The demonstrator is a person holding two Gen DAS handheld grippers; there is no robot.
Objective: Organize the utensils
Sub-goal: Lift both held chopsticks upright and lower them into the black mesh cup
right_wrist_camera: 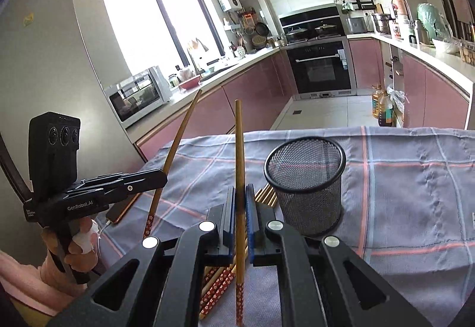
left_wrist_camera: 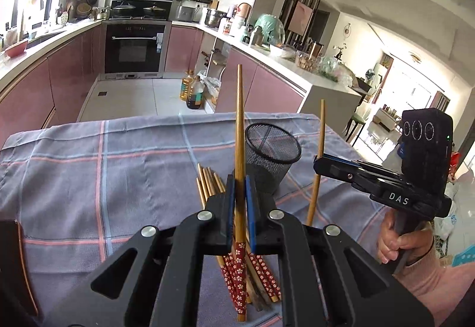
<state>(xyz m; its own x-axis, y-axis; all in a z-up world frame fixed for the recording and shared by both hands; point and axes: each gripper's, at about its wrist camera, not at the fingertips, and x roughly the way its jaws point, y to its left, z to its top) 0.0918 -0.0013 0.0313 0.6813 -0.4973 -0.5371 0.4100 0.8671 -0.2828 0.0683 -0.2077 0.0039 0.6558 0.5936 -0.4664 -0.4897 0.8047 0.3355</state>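
left wrist view: left gripper [left_wrist_camera: 240, 202] clamps one wooden chopstick with a red flowered end [left_wrist_camera: 240, 131] upright; right gripper [right_wrist_camera: 241, 208] pinches another [right_wrist_camera: 239, 154]. loose chopsticks [left_wrist_camera: 255, 270] lie on the blue plaid cloth [left_wrist_camera: 89, 166] beside the empty black mesh cup [left_wrist_camera: 273, 154].

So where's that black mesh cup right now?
The black mesh cup stands upright on the checked cloth, right of centre in the right wrist view, just beyond the chopstick pile and beside the right gripper.
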